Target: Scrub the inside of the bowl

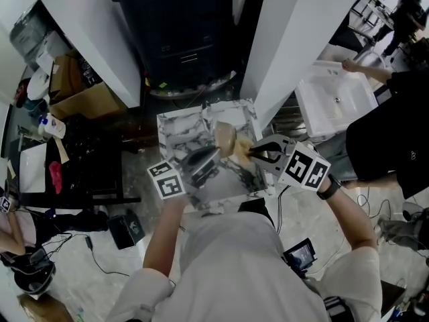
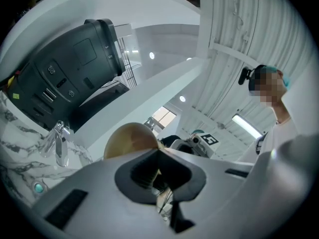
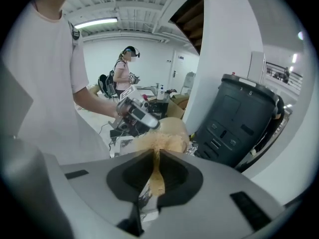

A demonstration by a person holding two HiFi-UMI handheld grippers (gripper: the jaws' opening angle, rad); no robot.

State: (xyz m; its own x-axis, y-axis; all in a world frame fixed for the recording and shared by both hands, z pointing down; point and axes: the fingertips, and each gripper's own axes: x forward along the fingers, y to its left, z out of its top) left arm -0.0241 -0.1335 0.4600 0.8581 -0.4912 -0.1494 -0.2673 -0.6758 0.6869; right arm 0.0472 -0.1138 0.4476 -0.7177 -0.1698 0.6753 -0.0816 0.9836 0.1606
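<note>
A tan wooden bowl (image 1: 224,138) is held tilted above the marble-patterned table (image 1: 175,129). My left gripper (image 1: 212,155) is shut on the bowl's rim; in the left gripper view the bowl (image 2: 130,138) rises just beyond the closed jaws. My right gripper (image 1: 251,154) is shut on a tan fibrous scrubber (image 3: 157,171), whose frayed end (image 3: 162,142) presses against the bowl (image 3: 174,127). The left gripper (image 3: 138,115) shows beyond it in the right gripper view. How far the scrubber reaches into the bowl is hidden.
A black bin (image 1: 181,32) stands behind the table between two white pillars. A white tub (image 1: 335,102) and a person in black (image 1: 389,136) are at the right. A cardboard box (image 1: 87,99) is at the left. A clear small object (image 2: 60,142) stands on the table.
</note>
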